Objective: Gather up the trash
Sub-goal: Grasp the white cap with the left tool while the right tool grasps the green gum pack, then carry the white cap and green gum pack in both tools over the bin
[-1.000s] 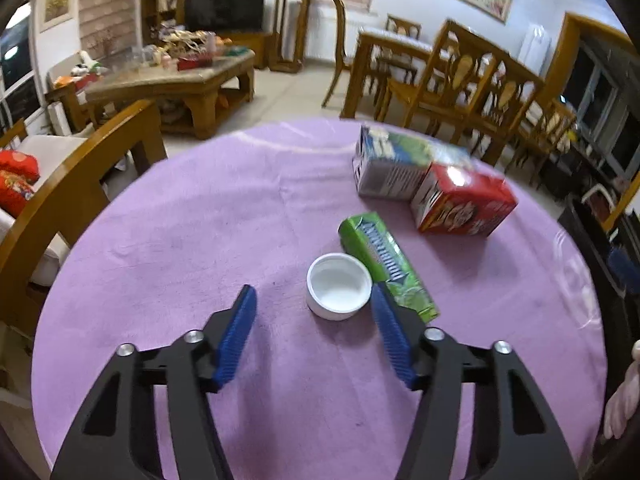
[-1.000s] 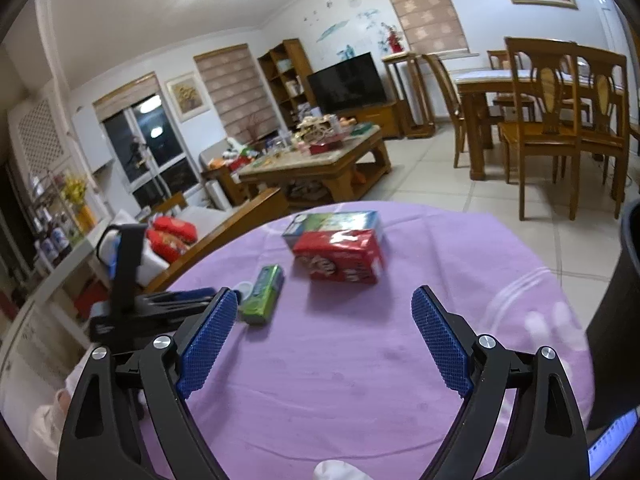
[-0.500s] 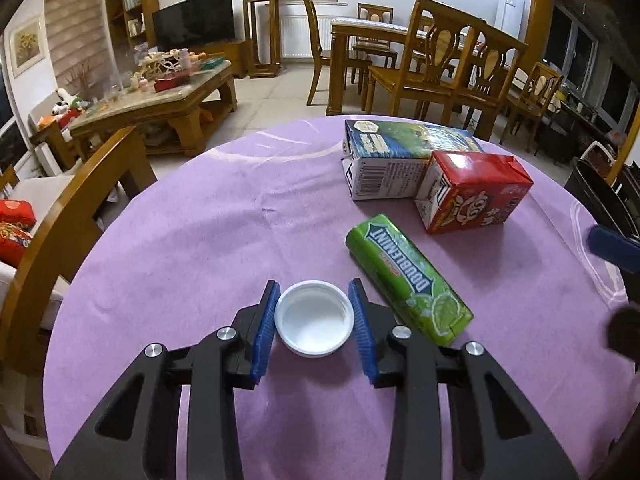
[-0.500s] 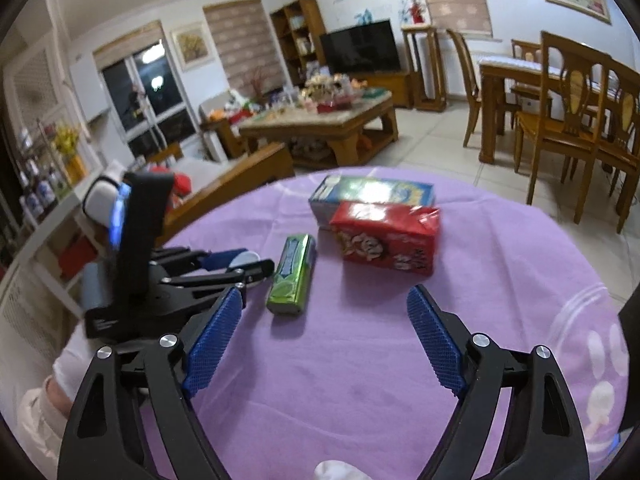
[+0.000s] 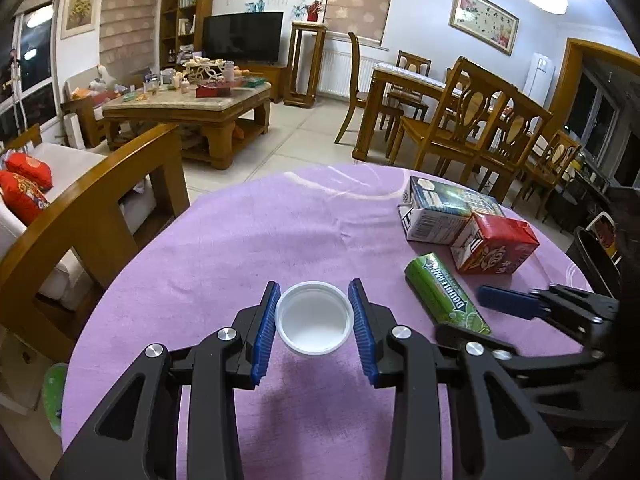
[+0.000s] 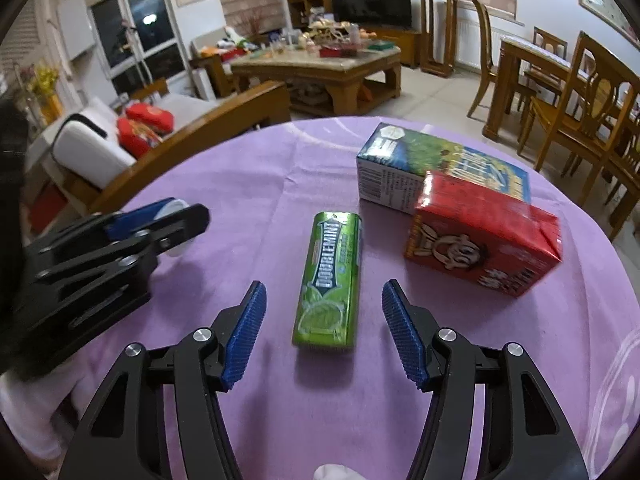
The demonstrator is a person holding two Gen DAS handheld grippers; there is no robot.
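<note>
My left gripper (image 5: pixel 314 322) is shut on a white plastic lid (image 5: pixel 314 324), held just above the purple tablecloth (image 5: pixel 248 248). My right gripper (image 6: pixel 324 332) is open, its blue pads on either side of the near end of a green Doublemint gum pack (image 6: pixel 330 276) lying on the cloth. A red carton (image 6: pixel 480 236) and a blue-green carton (image 6: pixel 436 172) lie together behind the gum. In the left wrist view the gum pack (image 5: pixel 446 292), red carton (image 5: pixel 494 244) and blue-green carton (image 5: pixel 444 212) lie at right, with the right gripper (image 5: pixel 508 304) over the gum.
A wooden chair back (image 5: pixel 92 208) stands at the table's left edge. A coffee table (image 5: pixel 188 108) and dining chairs (image 5: pixel 472 128) stand beyond. A dark bin (image 5: pixel 596 256) stands at the table's right edge.
My left gripper closed on the white lid and lifted it slightly. My right gripper moved down and forward, narrowing around the gum pack.
</note>
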